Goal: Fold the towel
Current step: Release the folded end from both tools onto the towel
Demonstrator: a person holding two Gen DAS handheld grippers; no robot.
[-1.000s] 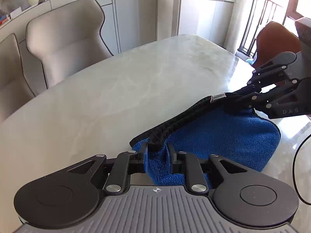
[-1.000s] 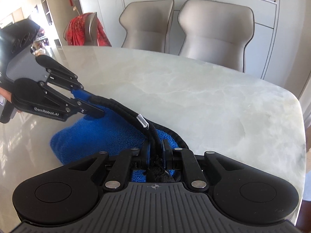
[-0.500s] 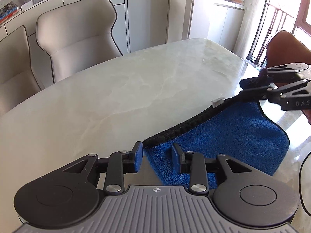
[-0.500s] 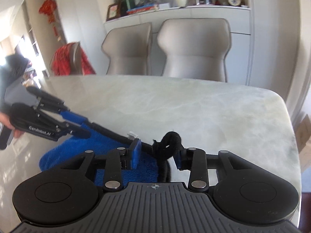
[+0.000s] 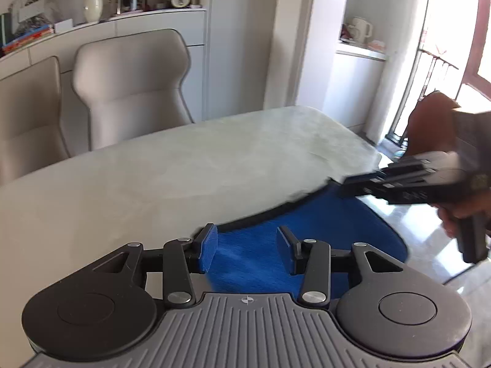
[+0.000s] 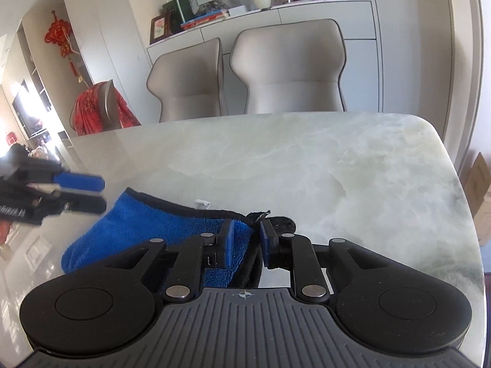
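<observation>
The blue towel (image 5: 307, 230) with a black hem lies folded on the marble table (image 5: 184, 168). My left gripper (image 5: 247, 245) is open and holds nothing, just above the towel's near left end. In the right wrist view the towel (image 6: 147, 224) lies flat with its black hem corner and loop between my right gripper's (image 6: 247, 242) open jaws, apart from the pads. The right gripper (image 5: 399, 184) shows blurred over the towel's far right end in the left wrist view. The left gripper (image 6: 61, 193) shows blurred at the left in the right wrist view.
Two beige chairs (image 6: 245, 73) stand at the table's far side before a white sideboard (image 6: 307, 18) with a vase and a clock. A chair draped in red cloth (image 6: 98, 110) stands at the far left. The table's right edge (image 6: 460, 199) is close. A brown chair (image 5: 429, 122) stands by the balcony door.
Both grippers have let go of the towel's black hem and opened. The towel has dropped flat onto the table. Both grippers have lifted and pulled back.
</observation>
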